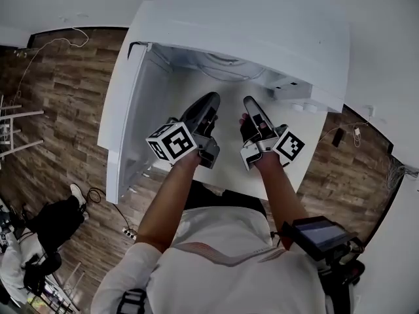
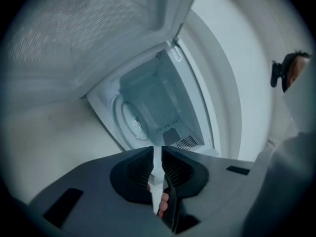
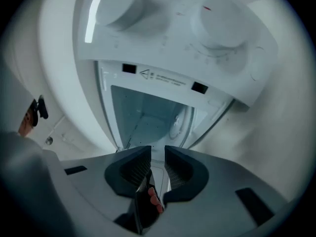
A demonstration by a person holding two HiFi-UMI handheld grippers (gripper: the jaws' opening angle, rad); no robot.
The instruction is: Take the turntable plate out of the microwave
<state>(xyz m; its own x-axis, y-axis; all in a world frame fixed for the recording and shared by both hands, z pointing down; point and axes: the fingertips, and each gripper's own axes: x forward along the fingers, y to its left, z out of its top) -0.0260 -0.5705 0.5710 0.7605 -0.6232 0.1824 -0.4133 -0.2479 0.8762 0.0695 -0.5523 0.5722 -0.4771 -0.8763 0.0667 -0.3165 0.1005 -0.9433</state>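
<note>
- Two hand-held tools sit at the centre of the head view: your left gripper (image 1: 211, 102) and your right gripper (image 1: 250, 104), side by side and near each other, both aimed at the boxy white microwave oven (image 1: 262, 25) in the upper half of the frame.
- Left gripper (image 2: 157, 154): the dark ribbed jaws are only a narrow slit apart, with nothing between them.
- Right gripper (image 3: 158, 154): its jaws are a little wider apart than the left's, also with nothing between them.
- The round clear glass turntable plate (image 2: 131, 120) lies inside the microwave cavity, at centre left of the left gripper view. In the right gripper view the plate (image 3: 178, 125) shows at centre right. Neither gripper touches it.
- The white microwave door (image 1: 121, 123) stands swung open at the left of the head view.
- The two round white control dials (image 3: 118, 9) are at the top of the right gripper view, above the cavity opening.
- The microwave rests on a white tabletop (image 1: 308, 146); brown wood-plank floor (image 1: 65, 97) fills the left of the frame.
</note>
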